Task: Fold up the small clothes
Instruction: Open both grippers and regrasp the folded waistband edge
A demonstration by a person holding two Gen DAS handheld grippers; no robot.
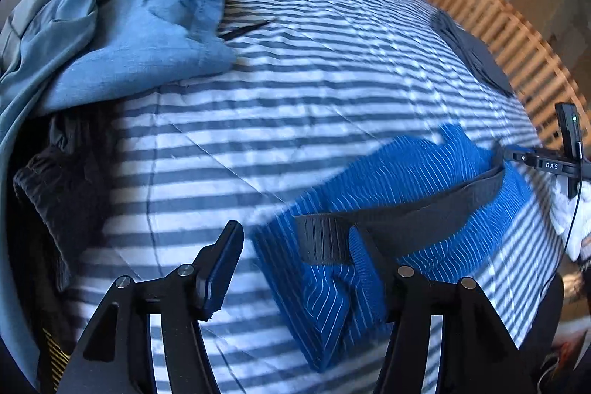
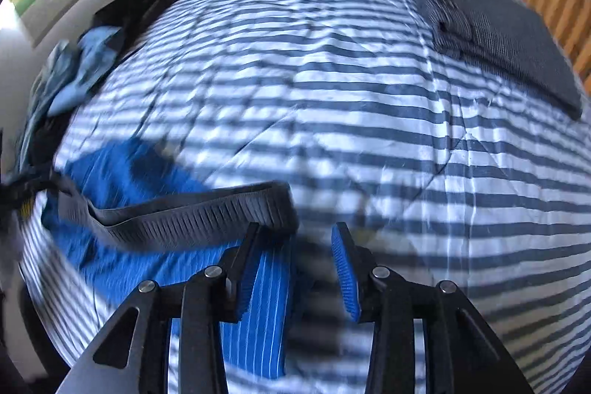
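Black linkage arms of the left gripper (image 1: 295,268) fill the near edge of its view, jaws spread wide; the right-hand finger sits under or against the dark waistband, but whether it pinches anything I cannot tell. Between them lies the task's thing: bright blue briefs with thin white pinstripes and a dark grey ribbed elastic waistband (image 1: 391,209), on the blue-and-white striped bed cover (image 1: 314,80) near its front edge. Garment looks rumpled, not flat: waistband arcs up and across, one lower corner bunched. Right gripper (image 2: 295,264) hovers at the waistband's far end, jaws parted, one blue pad beside the fabric, nothing visibly clamped; motion blur hides contact. Judged progress on this piece: spreading or first fold only, no neat packet yet. Outward: a folded dark grey cloth (image 2: 509,36) lies flat at the bed's right side, likely finished. At the left, a loose heap of light blue and black clothes (image 1: 110,36) appears unfolded, so most work seems left.
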